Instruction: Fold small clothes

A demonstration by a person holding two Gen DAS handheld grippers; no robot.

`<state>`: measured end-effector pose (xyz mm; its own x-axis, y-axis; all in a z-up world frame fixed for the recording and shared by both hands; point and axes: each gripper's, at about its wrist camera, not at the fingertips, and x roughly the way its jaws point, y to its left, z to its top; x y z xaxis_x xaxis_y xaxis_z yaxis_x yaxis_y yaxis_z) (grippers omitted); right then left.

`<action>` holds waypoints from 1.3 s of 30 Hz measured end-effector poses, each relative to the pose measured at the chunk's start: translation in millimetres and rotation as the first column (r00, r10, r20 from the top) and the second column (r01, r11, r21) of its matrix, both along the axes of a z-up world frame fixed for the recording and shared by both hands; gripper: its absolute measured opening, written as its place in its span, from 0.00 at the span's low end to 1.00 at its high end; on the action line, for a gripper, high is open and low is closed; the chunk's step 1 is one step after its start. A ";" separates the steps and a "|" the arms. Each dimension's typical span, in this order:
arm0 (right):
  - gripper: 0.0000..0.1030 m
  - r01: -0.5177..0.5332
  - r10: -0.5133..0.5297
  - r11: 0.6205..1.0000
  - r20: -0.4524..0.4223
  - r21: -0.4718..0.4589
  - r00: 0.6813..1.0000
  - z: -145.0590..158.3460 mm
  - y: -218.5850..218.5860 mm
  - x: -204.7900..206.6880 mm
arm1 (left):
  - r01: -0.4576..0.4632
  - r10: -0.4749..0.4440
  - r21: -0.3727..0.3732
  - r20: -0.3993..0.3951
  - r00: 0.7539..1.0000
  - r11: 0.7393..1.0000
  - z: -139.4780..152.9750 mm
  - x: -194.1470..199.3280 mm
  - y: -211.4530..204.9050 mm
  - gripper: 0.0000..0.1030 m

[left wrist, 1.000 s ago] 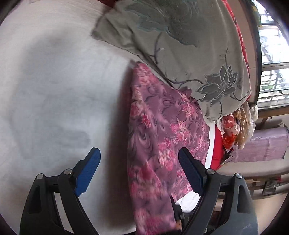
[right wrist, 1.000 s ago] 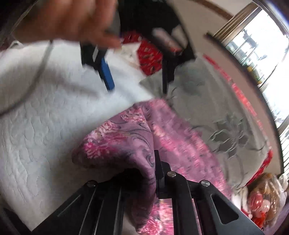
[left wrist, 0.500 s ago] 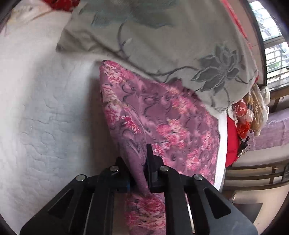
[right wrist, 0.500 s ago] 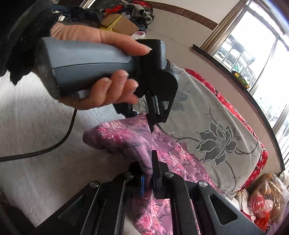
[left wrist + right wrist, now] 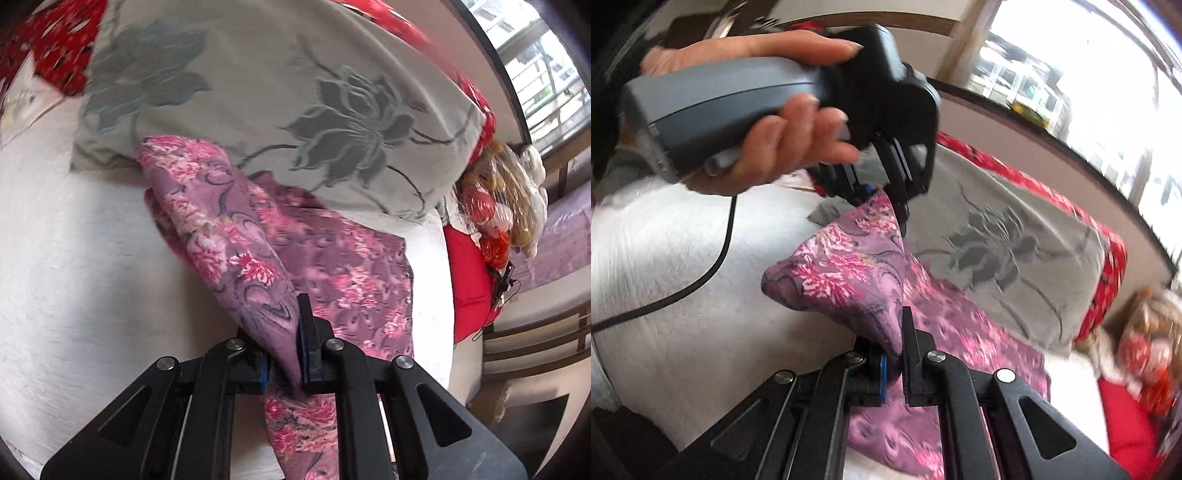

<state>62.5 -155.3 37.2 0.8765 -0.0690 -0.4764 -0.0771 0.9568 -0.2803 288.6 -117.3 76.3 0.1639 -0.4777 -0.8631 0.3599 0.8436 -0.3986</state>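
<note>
On the white quilted bedspread (image 5: pixel 74 277), a purple-and-pink floral garment (image 5: pixel 332 266) lay partly flat, its far end against a grey pillow with a dark lotus print (image 5: pixel 295 92). To the left, the left gripper (image 5: pixel 282 354) was seen with its fingers clamped on one lifted edge of the cloth; in the right wrist view it was held by a hand (image 5: pixel 768 147) above the bedspread, a black cable (image 5: pixel 713 266) trailing from it. Further right, the right gripper (image 5: pixel 894 363) was likewise closed tight on a neighbouring stretch of the same edge, so that a raised fold was carried between the two. The step in hand was judged to be the first fold, with the edge lifted but not yet laid. The next move was judged to call for both grips being carried together across the flat part and lowered evenly, so that the edges would meet without twisting.
</note>
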 end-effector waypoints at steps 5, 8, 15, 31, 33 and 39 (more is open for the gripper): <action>0.04 0.062 -0.057 0.988 -0.039 0.142 0.998 -2.5 -43.1 -12.2 | 0.043 -0.043 0.023 0.015 0.999 0.999 2.8 -16.4 -49.7 0.09; 0.04 0.106 -0.095 0.968 -0.060 0.228 0.994 -4.6 -68.5 -21.2 | 0.068 -0.069 0.037 0.013 0.998 0.997 -2.3 -24.2 -77.0 0.09; 0.04 0.197 -0.168 0.903 -0.107 0.381 0.980 -12.8 -123.1 -33.7 | 0.122 -0.121 0.045 -0.027 0.992 0.992 -20.7 -37.4 -135.4 0.09; 0.05 0.397 -0.269 0.709 -0.296 0.583 0.916 -67.0 -214.5 -56.8 | 0.204 -0.190 0.104 -0.129 0.973 0.973 -84.3 -63.2 -223.1 0.17; 0.05 0.419 -0.258 0.666 -0.337 0.617 0.906 -78.7 -221.0 -56.1 | 0.207 -0.197 0.065 -0.129 0.972 0.976 -77.9 -64.7 -217.7 0.19; 0.16 0.460 -0.227 0.568 -0.407 0.683 0.885 -87.1 -239.0 -60.9 | 0.150 -0.150 -0.004 -0.050 0.987 0.989 -32.9 -45.2 -167.1 0.37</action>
<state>1.7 -394.3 -49.9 0.7076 0.1385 -0.6929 0.3503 0.7828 0.5143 243.4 -284.4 43.5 0.0471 -0.4939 -0.8682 0.4624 0.7812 -0.4193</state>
